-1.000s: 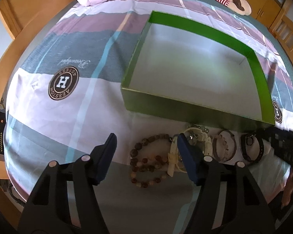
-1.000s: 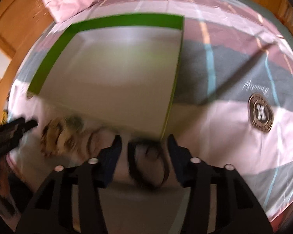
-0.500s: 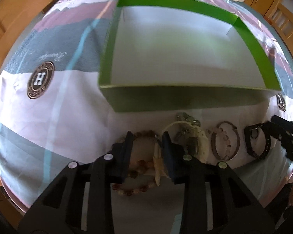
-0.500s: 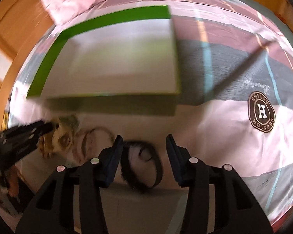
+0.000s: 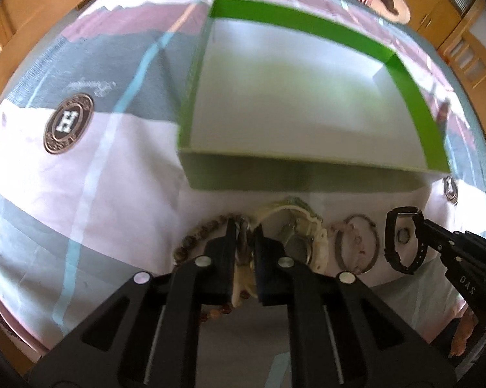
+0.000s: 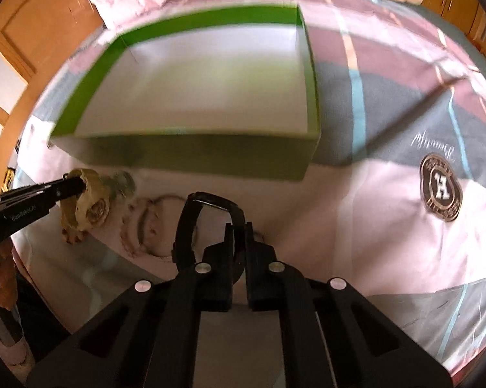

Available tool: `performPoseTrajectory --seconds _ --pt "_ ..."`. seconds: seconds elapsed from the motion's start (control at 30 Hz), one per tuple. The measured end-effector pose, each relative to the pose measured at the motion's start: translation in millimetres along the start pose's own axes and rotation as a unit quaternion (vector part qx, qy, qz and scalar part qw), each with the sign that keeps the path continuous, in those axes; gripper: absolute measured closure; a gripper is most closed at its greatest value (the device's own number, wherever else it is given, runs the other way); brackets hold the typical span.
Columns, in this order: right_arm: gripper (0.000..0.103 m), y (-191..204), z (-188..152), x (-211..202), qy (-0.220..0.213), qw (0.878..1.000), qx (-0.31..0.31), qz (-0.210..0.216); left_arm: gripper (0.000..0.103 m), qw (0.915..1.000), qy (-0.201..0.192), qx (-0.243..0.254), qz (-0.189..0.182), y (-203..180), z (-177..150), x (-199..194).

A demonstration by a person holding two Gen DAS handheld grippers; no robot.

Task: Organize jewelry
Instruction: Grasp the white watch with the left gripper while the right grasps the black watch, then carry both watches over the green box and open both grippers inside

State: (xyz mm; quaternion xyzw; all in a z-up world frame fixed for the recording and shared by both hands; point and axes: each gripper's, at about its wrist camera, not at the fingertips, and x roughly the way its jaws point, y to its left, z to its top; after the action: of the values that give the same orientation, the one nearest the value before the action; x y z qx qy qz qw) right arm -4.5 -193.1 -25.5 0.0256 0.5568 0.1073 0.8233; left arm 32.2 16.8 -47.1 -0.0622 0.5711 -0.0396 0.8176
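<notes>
Both sets of jaws have just been closing. The left hand-held gripper (image 5: 245,236), spread wide a second ago, is now pinched on the brown bead bracelet (image 5: 191,242) where a pale cream strap or pendant crosses it. The right hand-held gripper (image 6: 239,231), earlier straddling the black watch (image 6: 207,223), is now clamped on the right side of its band.

Left view: the pinch sits at 6 o'clock, with beads trailing to 7 o'clock and under the fingers. The cream watch (image 5: 294,236) lies just beside it at 5 o'clock, touching or overlapping the beads; it is too blurred to separate them. The thin ring bracelet (image 5: 356,245) is further toward 4 o'clock, and the black watch at 3–4 o'clock is held by the other tool. The green box (image 5: 307,174) is at 12 o'clock and looks bare inside. Everything rests on the patchwork bedspread (image 5: 81,194).

Risks:
- The left grip probably holds two tangled pieces. A lift may drag the cream watch along, then shed it short of the box.
- Bead strands are slack, so loops could snag on the box's near wall when crossing it.
- The right grip is on a thin edge of the band, so the watch may swivel or slip.
- The soft bed gives little support, and the box could shift if bumped.
- The two tools are close, so simultaneous moves to 12 o'clock risk a clash.
</notes>
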Motion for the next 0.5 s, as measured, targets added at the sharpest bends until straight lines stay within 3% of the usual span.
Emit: performPoseTrajectory --seconds 0.17,0.27,0.5 --pt "0.097 -3.0 -1.2 4.9 0.000 1.000 0.003 -0.014 0.092 0.9996 -0.026 -0.011 -0.003 10.4 9.8 -14.3" --pt "0.097 -4.6 -3.4 13.8 0.007 0.999 0.007 -0.043 0.091 0.9997 -0.017 -0.019 -0.004 13.2 11.7 -10.4" --pt "0.094 -6.7 -3.0 22.7 0.016 0.999 0.018 -0.042 0.090 1.0000 -0.006 0.001 0.001 12.0 2.9 -5.1"
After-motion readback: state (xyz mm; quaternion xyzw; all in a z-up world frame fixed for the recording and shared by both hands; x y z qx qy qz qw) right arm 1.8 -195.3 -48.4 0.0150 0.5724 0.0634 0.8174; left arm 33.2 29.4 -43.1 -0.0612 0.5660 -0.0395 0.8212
